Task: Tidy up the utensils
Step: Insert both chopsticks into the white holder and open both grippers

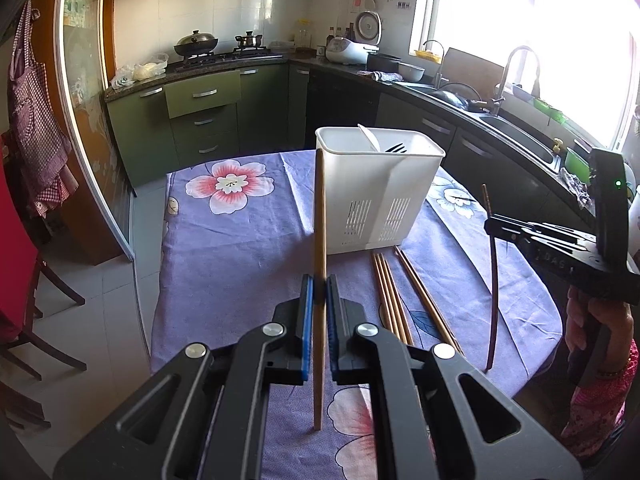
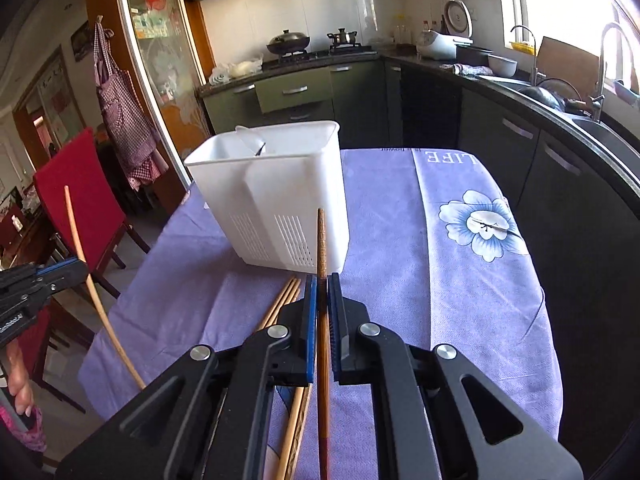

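1. Left wrist view: left claw [image 1: 319, 292] clamped on a pale bamboo chopstick [image 1: 319, 240], upright, near the white utensil caddy [image 1: 376, 196]. Risk: long stick pivoting between pads, missing the rim. Only here: loose chopsticks [image 1: 394, 300] fully seen on the counter [image 1: 240, 248].

2. Right wrist view: right claw [image 2: 322, 292] pinched on a dark wooden chopstick [image 2: 321, 240] before the caddy. Risk: both sticks colliding at one compartment. Only here: caddy's inner divider.

Purple tablecloth [image 2: 448, 216] on desk: white "LIFE" printed near far edge, upside down in right wrist view. Right gripper [image 1: 490, 222] body: embossed "DAS", partly legible, rest unreadable.
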Motion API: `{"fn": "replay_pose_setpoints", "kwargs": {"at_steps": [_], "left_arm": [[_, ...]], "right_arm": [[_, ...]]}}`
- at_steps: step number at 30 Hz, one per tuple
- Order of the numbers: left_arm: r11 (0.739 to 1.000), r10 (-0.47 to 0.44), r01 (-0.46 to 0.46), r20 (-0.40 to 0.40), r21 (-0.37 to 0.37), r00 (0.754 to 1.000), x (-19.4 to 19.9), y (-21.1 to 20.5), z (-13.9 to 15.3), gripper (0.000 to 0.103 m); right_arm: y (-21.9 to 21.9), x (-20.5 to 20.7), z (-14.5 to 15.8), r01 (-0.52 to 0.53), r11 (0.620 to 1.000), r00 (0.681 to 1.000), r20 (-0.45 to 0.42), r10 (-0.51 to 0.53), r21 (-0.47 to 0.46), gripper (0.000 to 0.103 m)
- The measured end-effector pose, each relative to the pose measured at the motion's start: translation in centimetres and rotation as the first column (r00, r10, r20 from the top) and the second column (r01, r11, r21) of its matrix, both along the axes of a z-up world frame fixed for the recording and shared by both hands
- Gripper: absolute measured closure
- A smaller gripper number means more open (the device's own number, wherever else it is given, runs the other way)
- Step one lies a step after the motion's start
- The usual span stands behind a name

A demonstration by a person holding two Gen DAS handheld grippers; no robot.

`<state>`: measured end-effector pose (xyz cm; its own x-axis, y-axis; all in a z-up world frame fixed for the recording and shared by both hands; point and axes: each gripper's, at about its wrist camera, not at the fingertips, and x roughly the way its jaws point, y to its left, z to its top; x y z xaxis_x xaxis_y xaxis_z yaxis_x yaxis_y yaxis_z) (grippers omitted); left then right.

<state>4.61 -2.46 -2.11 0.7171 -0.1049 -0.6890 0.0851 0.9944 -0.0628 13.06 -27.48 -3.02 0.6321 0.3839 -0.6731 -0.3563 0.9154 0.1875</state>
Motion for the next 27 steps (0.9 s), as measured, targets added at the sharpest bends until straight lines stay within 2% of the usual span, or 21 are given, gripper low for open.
{"fn": "replay_pose_setpoints", "kwargs": {"at_steps": [12,27], "left_arm": [[1.000,-0.009,0.008,0.035,0.022,0.999,-0.8,-0.9,1.5,0.096],[0.999,-0.041,0.039,0.076,0.022,0.996,-0.4,-1.6,4.4,0.096]], "right_arm": [[-2.5,-4.6,3.3,0.005,0.997,0.996,0.085,-0.011,0.073,0.097],[-3.5,-4.6,6.9,0.004,0.996,0.987,0.159,-0.018,0.088,0.096]]}}
